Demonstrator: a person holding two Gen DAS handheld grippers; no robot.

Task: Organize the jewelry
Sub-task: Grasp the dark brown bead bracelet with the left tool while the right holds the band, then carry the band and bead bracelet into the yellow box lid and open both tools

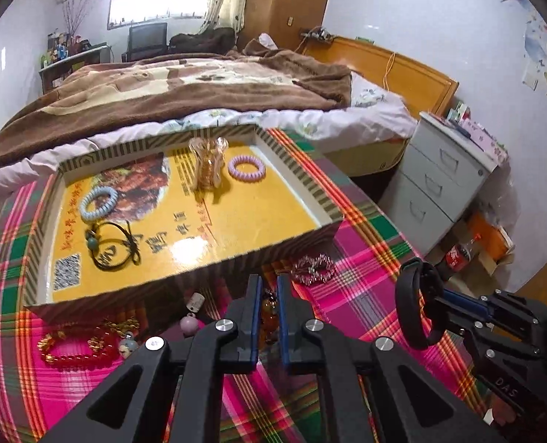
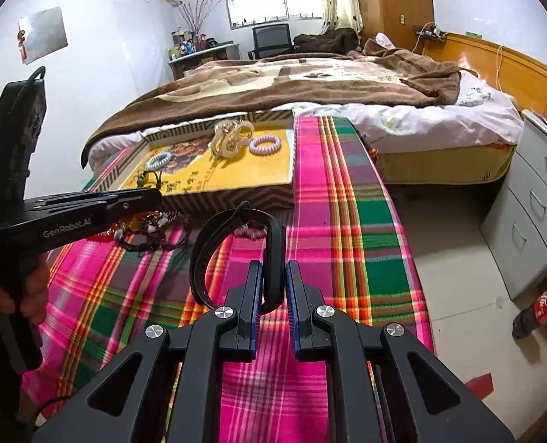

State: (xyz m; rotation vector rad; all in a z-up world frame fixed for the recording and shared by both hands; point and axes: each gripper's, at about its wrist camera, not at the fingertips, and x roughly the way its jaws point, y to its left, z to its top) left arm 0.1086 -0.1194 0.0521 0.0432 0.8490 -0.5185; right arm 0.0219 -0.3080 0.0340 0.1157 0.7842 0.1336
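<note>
The black wristband (image 2: pixel 236 254) is clamped in the right gripper (image 2: pixel 273 288): its right-hand strap runs down between the 2 blue-padded jaws, which press on it from both sides, while the rest of the loop arches up and out to the left, above the plaid-covered bench (image 2: pixel 347 221). In the left wrist view the same band (image 1: pixel 417 302) hangs from the tip of the right gripper (image 1: pixel 439 306), off to the right of the left one. The left gripper (image 1: pixel 269 295) has its jaws drawn near together, with only a narrow gap; an amber beaded piece (image 1: pixel 269 313) shows in that gap, but I cannot tell whether the jaws grip it or it simply lies on the cloth below. Just beyond stands the shallow yellow tray (image 1: pixel 321 206), holding a pale blue coil band (image 1: pixel 98 203), a lilac coil band (image 1: pixel 246 168), a clear amber hair claw (image 1: pixel 207 164) and a dark cord with a teal bead (image 1: pixel 114 245). On the cloth in front of the tray lie a red bead bracelet (image 1: pixel 78 347) and a silvery spiked bracelet (image 1: pixel 314 267).
</note>
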